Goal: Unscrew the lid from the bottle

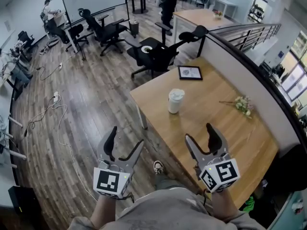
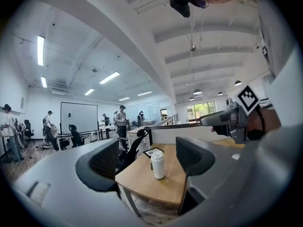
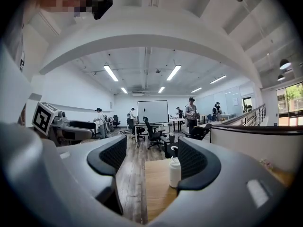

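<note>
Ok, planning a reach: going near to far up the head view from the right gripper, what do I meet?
Right gripper → white plastic bottle → black-framed picture → black office chair.

A wooden table (image 1: 225, 133) carries a framed picture (image 1: 190, 72) at its far end and a flower sprig (image 1: 243, 104) on its right. Black office chairs (image 1: 156, 54) stand beyond it, and cables (image 1: 50, 110) trail across the floor at left.

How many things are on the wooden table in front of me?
3: a white bottle near the middle, a dark frame at the far end, and a small bunch of flowers toward the right edge. The right gripper may hide more.
</note>
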A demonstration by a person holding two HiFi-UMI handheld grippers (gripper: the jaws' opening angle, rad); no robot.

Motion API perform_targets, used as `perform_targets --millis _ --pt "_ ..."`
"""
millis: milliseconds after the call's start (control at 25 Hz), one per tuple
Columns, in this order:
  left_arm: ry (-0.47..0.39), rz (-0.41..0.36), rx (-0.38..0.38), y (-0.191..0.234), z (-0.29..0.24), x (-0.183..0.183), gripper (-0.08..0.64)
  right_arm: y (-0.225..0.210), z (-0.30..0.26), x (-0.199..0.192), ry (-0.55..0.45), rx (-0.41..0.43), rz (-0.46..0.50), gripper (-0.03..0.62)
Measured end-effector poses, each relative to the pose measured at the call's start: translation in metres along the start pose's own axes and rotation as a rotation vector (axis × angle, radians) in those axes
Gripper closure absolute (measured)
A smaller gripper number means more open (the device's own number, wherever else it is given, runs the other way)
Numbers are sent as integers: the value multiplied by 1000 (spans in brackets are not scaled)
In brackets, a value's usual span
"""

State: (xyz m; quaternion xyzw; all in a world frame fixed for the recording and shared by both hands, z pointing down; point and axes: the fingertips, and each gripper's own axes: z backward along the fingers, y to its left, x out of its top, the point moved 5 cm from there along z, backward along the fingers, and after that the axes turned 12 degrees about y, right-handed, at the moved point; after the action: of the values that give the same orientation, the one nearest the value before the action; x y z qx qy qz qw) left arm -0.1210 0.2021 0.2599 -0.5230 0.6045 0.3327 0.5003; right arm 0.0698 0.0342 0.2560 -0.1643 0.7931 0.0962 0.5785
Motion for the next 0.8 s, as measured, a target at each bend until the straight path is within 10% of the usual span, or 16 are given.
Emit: perform_targets --millis 800 --pt "83 -17 -307 27 -241 10 175 -140 -168 -1 103 -43 -75 265"
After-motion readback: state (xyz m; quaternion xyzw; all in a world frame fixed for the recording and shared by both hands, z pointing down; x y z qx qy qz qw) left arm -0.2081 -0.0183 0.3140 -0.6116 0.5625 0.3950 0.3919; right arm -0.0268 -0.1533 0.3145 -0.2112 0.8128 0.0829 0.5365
